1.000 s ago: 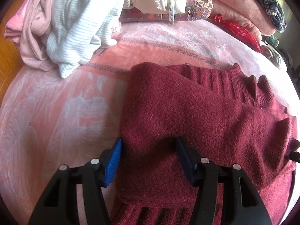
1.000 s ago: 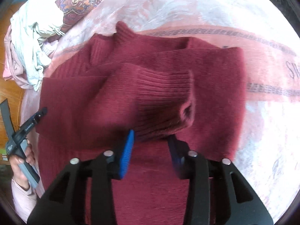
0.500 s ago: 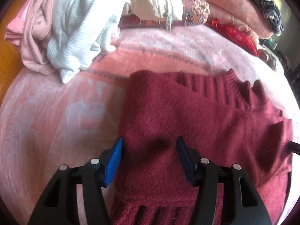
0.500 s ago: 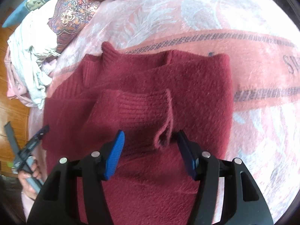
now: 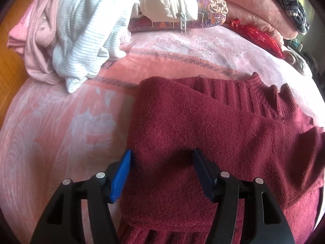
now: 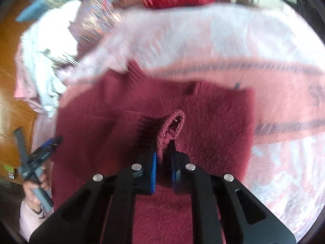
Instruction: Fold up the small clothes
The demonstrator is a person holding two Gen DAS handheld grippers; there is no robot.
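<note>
I'm looking out over a bed spread with a pink blanket that is carrying a pale swirling leaf pattern and a grey patterned stripe running across it. Beyond the bed's edge, orange wooden flooring is showing on the left. At the far side a heap of laundry is sitting: a pink garment, a white striped top, a cream zipped jacket on a paisley cushion, and a shiny red packet beside a folded pink blanket with plaid cloth on top.

The maroon sweater is lying mid-bed, folded over, collar pointing away. My left gripper is hovering over its near edge, blue pads spread wide, holding nothing. In the right view, which is blurring badly, my right gripper is pinching the ribbed sleeve cuff, pads nearly together with the knit bunching between them.

Dark lettering is showing on the blanket at the right edge, starting with an "S", but I can't read it.
</note>
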